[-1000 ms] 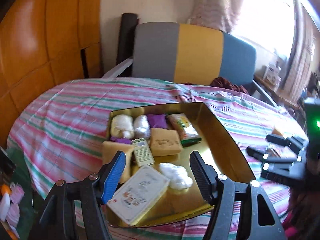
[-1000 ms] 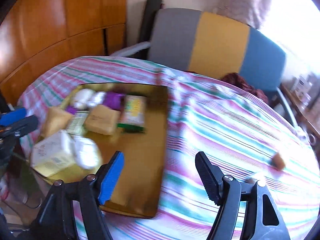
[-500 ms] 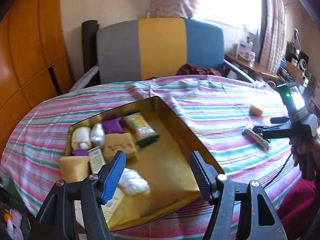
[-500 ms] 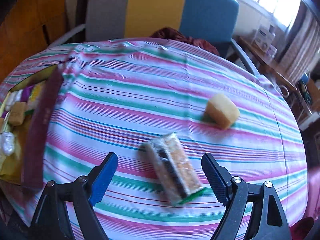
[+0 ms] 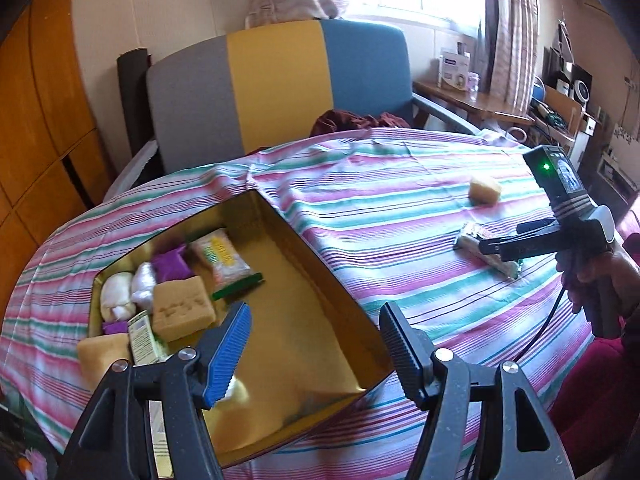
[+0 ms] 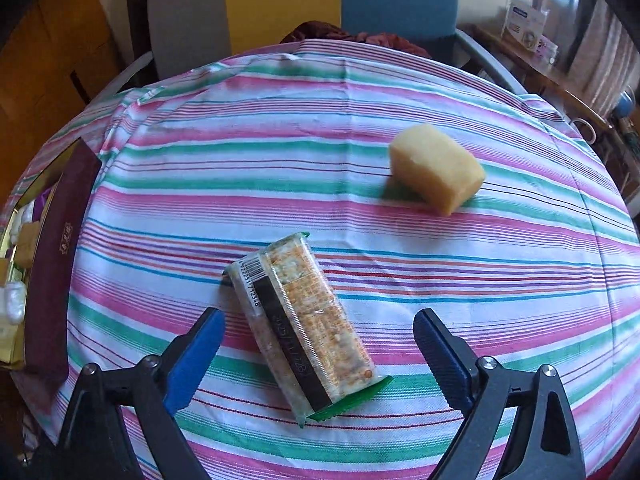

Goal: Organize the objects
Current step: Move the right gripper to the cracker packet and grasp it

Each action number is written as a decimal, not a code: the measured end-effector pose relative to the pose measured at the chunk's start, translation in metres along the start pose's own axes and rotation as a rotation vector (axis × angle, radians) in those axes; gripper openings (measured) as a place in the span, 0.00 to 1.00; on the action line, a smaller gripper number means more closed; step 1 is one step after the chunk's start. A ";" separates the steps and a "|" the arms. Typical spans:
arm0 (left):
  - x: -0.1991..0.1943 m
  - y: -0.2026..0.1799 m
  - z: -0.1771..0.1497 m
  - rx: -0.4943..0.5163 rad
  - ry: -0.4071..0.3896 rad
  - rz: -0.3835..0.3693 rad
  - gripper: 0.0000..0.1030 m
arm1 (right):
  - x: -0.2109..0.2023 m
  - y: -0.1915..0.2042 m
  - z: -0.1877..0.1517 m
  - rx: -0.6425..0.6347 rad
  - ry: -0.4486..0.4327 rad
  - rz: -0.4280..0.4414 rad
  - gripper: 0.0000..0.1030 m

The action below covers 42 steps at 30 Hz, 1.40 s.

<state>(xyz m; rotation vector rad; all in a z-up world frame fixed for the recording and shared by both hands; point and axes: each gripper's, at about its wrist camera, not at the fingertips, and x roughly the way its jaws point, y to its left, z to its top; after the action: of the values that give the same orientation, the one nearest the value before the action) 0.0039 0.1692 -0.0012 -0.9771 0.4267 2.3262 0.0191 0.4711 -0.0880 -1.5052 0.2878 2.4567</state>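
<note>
Hovering low over the striped tabletop (image 6: pixel 360 160), the right tool (image 6: pixel 316 344) has its jaws spread wide and holds nothing. The wrapped cracker packet (image 6: pixel 304 328) lies flat on the cloth directly between and just ahead of the two fingers, its near end inside the gap. Its long axis runs from about 11 o'clock to 5 o'clock in the right wrist view, skewed against the tool's line of approach, so the jaws would close across the packet's narrow width only after a slight twist of the wrist; this is a judgement. A yellow sponge block (image 6: pixel 436 168) sits further off at 1 o'clock, apart from the packet.

The left tool (image 5: pixel 316 344) is likewise parted and empty, held above the near edge of the gold tin (image 5: pixel 340 300), which already contains several packets and blocks along its 9 o'clock side. From the left wrist view the packet lies at 2 o'clock, well apart, under the right tool.

Finding: the right hand is plainly nearer; the pickup appears not yet begun.
</note>
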 end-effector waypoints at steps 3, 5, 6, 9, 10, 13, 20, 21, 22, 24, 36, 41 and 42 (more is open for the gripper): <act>0.006 -0.006 0.002 0.008 0.011 -0.012 0.66 | 0.002 0.003 0.000 -0.016 0.005 0.008 0.95; 0.009 -0.009 0.003 0.013 0.015 -0.021 0.66 | 0.004 0.003 -0.001 -0.022 0.011 -0.003 0.95; 0.010 -0.011 0.003 0.017 0.017 -0.025 0.66 | 0.005 0.003 -0.001 -0.021 0.016 -0.006 0.95; 0.013 -0.015 0.005 0.024 0.021 -0.040 0.66 | 0.008 0.002 -0.001 -0.022 0.024 -0.009 0.95; 0.014 -0.017 0.006 0.026 0.023 -0.043 0.66 | 0.009 0.002 0.000 -0.025 0.027 -0.015 0.95; 0.018 -0.020 0.009 0.026 0.026 -0.055 0.66 | 0.014 0.004 -0.001 -0.039 0.035 -0.035 0.95; 0.028 -0.034 0.021 0.021 0.049 -0.103 0.62 | 0.009 0.016 -0.005 -0.115 0.030 -0.048 0.48; 0.032 -0.036 0.024 0.010 0.062 -0.116 0.61 | 0.007 0.014 -0.005 -0.102 0.027 -0.050 0.48; 0.034 -0.037 0.027 0.003 0.065 -0.122 0.61 | 0.004 0.011 -0.004 -0.089 0.016 -0.062 0.48; 0.038 -0.043 0.032 0.004 0.072 -0.139 0.60 | -0.005 -0.002 -0.003 -0.026 -0.009 -0.091 0.49; 0.094 -0.114 0.082 0.096 0.142 -0.255 0.60 | -0.044 -0.103 -0.011 0.499 -0.099 -0.189 0.49; 0.129 -0.154 0.103 0.131 0.173 -0.314 0.71 | -0.053 -0.123 -0.015 0.629 -0.154 -0.147 0.49; 0.133 -0.160 0.107 0.139 0.170 -0.321 0.76 | -0.054 -0.126 -0.016 0.650 -0.162 -0.136 0.49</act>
<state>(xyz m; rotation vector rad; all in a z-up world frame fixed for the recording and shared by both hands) -0.0307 0.3977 -0.0360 -1.0921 0.4557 1.9104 0.0953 0.5807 -0.0519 -1.0045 0.8243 2.0639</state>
